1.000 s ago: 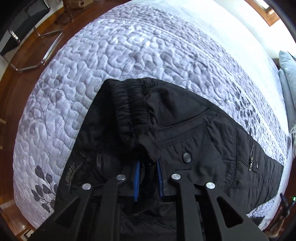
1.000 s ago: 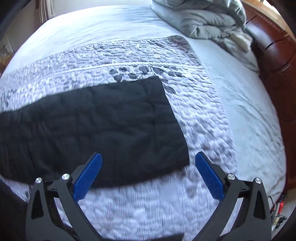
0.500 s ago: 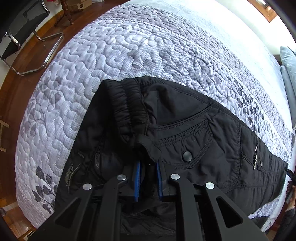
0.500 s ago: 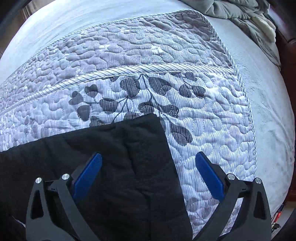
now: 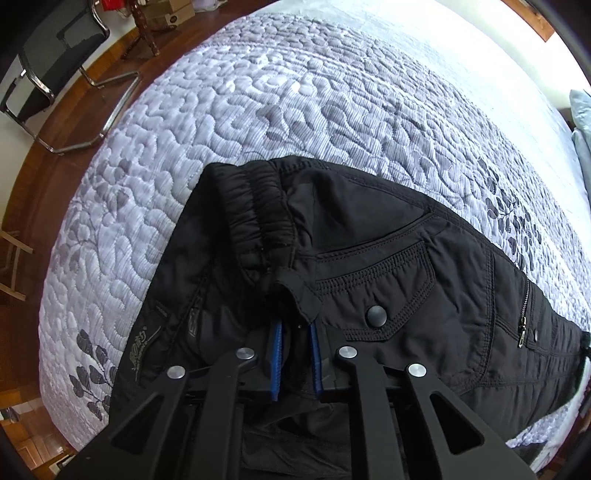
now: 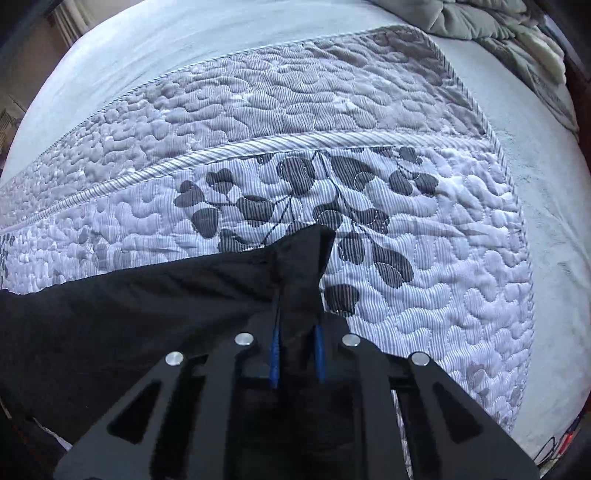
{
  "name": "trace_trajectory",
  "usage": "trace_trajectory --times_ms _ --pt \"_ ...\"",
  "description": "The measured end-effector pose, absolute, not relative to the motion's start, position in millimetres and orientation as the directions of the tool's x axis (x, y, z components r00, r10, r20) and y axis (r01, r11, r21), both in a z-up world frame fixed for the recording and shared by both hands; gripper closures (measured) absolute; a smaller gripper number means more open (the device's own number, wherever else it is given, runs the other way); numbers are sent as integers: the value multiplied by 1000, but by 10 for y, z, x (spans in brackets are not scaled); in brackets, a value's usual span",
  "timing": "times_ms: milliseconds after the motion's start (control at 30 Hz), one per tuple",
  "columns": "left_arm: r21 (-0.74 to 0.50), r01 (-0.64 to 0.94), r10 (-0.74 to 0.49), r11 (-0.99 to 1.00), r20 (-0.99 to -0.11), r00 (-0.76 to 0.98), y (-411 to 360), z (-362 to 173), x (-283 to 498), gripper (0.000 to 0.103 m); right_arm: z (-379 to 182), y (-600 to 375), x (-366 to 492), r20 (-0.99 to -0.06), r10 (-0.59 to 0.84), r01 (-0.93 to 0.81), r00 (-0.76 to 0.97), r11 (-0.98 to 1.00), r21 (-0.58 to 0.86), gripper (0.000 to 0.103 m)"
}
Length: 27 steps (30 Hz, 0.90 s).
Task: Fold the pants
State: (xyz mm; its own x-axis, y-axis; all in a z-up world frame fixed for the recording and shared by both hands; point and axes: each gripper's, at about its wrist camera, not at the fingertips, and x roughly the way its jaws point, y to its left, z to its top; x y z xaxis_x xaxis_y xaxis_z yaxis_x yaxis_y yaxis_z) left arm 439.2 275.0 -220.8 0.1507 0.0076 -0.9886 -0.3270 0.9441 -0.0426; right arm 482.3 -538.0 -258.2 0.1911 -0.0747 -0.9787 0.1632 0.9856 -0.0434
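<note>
Black pants (image 5: 388,280) lie on a quilted bedspread (image 5: 258,122), waistband end near me in the left wrist view, with a snap pocket and zipper showing. My left gripper (image 5: 294,328) is shut on the pants' waistband, the blue pads pinching the fabric. In the right wrist view the leg end of the pants (image 6: 147,302) lies on the bedspread (image 6: 369,147). My right gripper (image 6: 297,332) is shut on the pants' leg hem corner, which bunches up into a peak between the pads.
A chrome-framed chair (image 5: 55,74) stands on the wooden floor left of the bed. A crumpled grey duvet (image 6: 498,29) lies at the bed's far right. A dark wooden headboard (image 6: 580,74) edges the right side. Cables (image 6: 554,443) hang at the lower right.
My right gripper has come down over the leg hem and shut on its corner; it was wide open before. My left gripper has kept its hold on the waistband and shifted slightly.
</note>
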Motion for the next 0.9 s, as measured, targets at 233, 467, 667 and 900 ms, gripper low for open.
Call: trace_trajectory --times_ms 233,467,667,900 --pt "-95 -366 15 926 -958 286 2749 -1861 4246 91 -1901 -5089 4521 -925 -80 136 373 990 -31 94" --pt "-178 -299 -28 938 -895 445 2759 -1364 3733 90 -1087 -5098 3683 -819 -26 78 574 997 23 94" --pt "-254 -247 -90 935 -846 526 2791 -1063 3109 89 -761 -5070 2928 -719 -26 75 694 997 37 94" --pt "-339 -252 -140 906 -804 578 2929 -1051 2378 87 -702 -5187 2036 -616 -10 118 788 984 135 94"
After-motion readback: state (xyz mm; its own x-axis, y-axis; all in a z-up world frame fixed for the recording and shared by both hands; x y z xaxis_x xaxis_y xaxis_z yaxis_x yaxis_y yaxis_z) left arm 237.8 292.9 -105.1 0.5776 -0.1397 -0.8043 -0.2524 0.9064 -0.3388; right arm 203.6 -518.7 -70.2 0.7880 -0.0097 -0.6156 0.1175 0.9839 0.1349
